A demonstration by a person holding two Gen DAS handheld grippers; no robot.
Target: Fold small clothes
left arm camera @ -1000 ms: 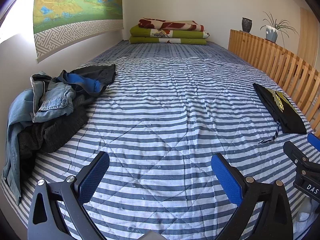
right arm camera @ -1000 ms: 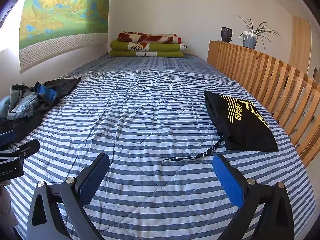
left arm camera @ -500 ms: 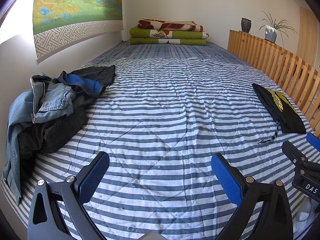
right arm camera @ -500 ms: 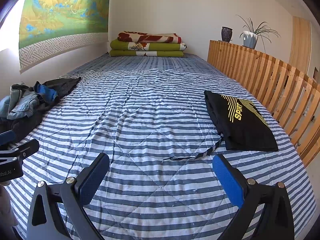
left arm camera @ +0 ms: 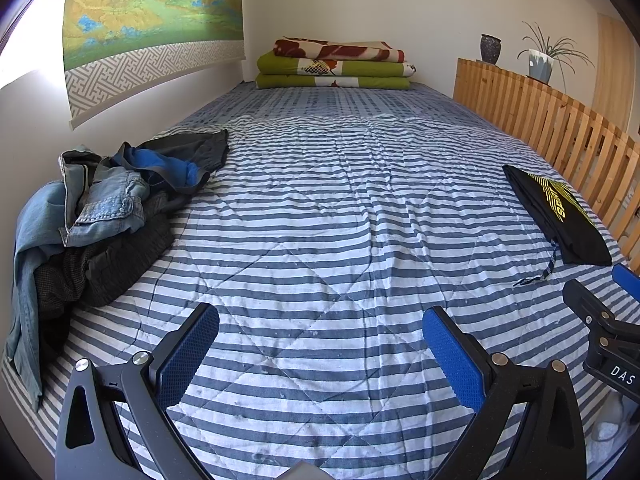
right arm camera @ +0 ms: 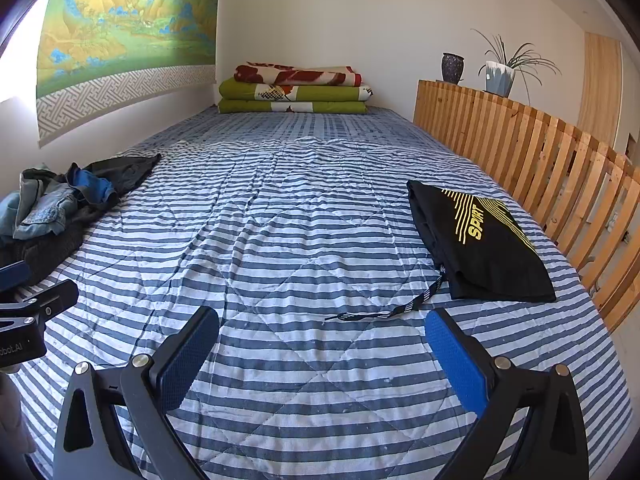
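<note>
Left wrist view shows the crumpled heap of denim and dark clothes (left arm camera: 104,216) lying far-left of the empty, spread-jawed left gripper (left arm camera: 320,344), nearer it than the equally spread right gripper (right arm camera: 322,346).

White walls (right arm camera: 320,20), landscape scroll (left arm camera: 152,12) left, slatted wood rail (right arm camera: 540,152) right, striped quilt (left arm camera: 340,220), folded blankets (right arm camera: 294,90) at far end. Daylit.

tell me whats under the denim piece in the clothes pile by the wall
Under the denim piece lies a dark knit-looking garment, with a black and blue one behind it. Anything deeper in the pile is covered, so how many pieces there are cannot be told.
</note>
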